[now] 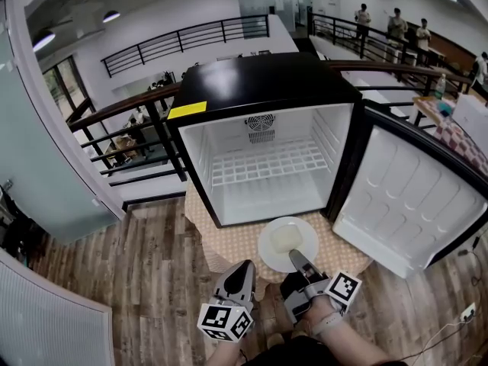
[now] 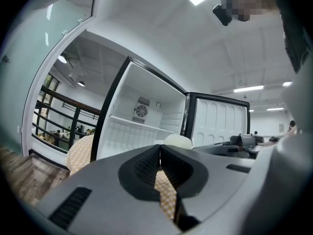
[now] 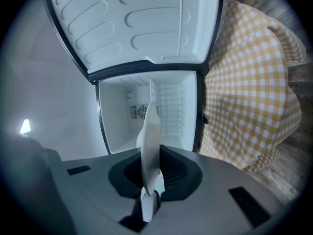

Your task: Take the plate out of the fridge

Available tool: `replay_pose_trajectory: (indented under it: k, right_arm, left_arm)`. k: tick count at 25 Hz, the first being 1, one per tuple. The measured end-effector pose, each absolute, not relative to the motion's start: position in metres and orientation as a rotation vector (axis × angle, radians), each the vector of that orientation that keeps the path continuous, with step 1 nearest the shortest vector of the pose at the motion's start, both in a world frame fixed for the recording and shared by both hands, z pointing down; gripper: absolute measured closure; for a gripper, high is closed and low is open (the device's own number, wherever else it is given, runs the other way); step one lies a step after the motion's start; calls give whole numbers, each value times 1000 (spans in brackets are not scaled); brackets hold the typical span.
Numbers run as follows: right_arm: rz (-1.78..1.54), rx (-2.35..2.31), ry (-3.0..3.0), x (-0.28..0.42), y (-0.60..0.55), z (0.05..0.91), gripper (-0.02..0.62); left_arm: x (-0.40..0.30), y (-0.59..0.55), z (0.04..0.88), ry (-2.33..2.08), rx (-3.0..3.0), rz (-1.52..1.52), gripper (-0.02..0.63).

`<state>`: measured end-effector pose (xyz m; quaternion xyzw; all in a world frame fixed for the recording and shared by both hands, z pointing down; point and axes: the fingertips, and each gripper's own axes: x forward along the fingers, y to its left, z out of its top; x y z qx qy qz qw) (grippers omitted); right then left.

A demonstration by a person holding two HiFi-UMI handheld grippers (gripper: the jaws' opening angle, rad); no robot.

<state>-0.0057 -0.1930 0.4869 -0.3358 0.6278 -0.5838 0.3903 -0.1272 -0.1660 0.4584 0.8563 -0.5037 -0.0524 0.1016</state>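
Observation:
The white plate (image 1: 284,242) lies on the checked tablecloth (image 1: 232,244) just in front of the open, empty mini fridge (image 1: 267,166), with a pale lump on it. My right gripper (image 1: 299,261) is shut on the plate's near rim. In the right gripper view the plate (image 3: 150,141) stands edge-on between the closed jaws of the right gripper (image 3: 150,168). My left gripper (image 1: 245,270) hovers beside it to the left, shut and holding nothing. The left gripper (image 2: 159,149) points at the fridge (image 2: 142,124), and the plate's pale lump (image 2: 178,141) shows just beyond the tips.
The fridge door (image 1: 412,204) hangs wide open at the right. A dark railing (image 1: 130,120) runs behind the fridge. A glass partition (image 1: 38,151) stands at the left. Wooden floor (image 1: 137,280) surrounds the small table. People stand far back at the right.

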Motion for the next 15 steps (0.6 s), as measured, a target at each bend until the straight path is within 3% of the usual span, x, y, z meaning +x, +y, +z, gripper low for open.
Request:
replay_pose_trajectory:
  k: [15]
  right_arm:
    - [-1507,-826,1627,-10,-210,480,549]
  left_arm:
    - [-131,-179,441,-1542,2517,-182,598]
